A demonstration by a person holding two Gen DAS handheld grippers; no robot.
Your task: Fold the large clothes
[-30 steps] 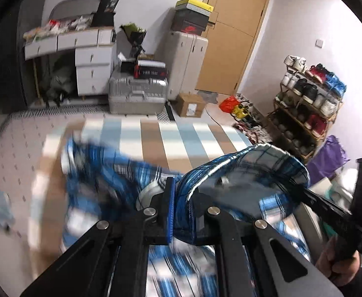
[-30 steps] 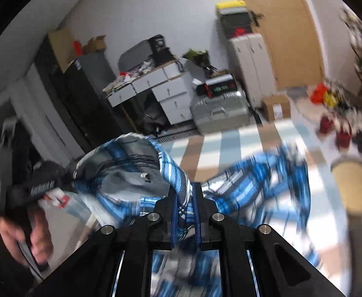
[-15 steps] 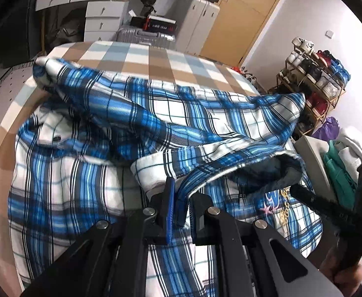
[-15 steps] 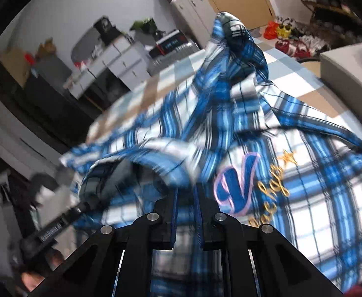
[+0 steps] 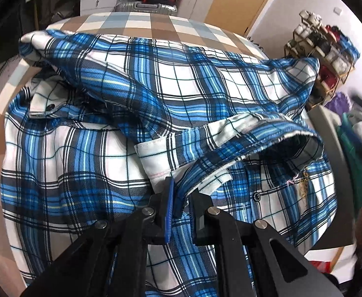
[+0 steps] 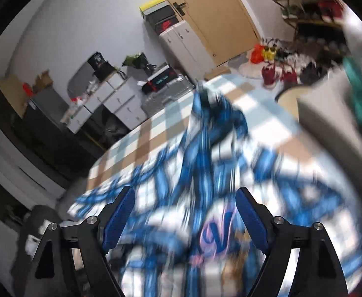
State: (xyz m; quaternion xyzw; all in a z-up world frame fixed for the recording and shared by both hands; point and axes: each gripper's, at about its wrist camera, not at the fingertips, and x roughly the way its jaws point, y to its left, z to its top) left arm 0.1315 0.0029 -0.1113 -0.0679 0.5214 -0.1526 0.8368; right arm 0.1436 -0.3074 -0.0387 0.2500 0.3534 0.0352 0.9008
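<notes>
Left hand-held gripper (image 5: 181,203) pinches the plaid shirt (image 5: 156,94) on the checked bed (image 5: 156,24); right hand-held gripper (image 6: 183,212), jaws just opened wide, hovers above the shirt.

shirt (image 5: 181,94) – woven cloth, matt | suitcase (image 5: 146,7) – ribbed metal

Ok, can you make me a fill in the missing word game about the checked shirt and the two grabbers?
1. The shirt is checked in white and ____.
2. The left gripper is shut on a fold of the ____.
3. The right gripper, whose jaws have just been opening, now stands ____ with nothing pinched.
4. The shirt lies on a bedcover with brown, white and pale blue ____.

Missing words: blue; shirt; open; squares
</notes>
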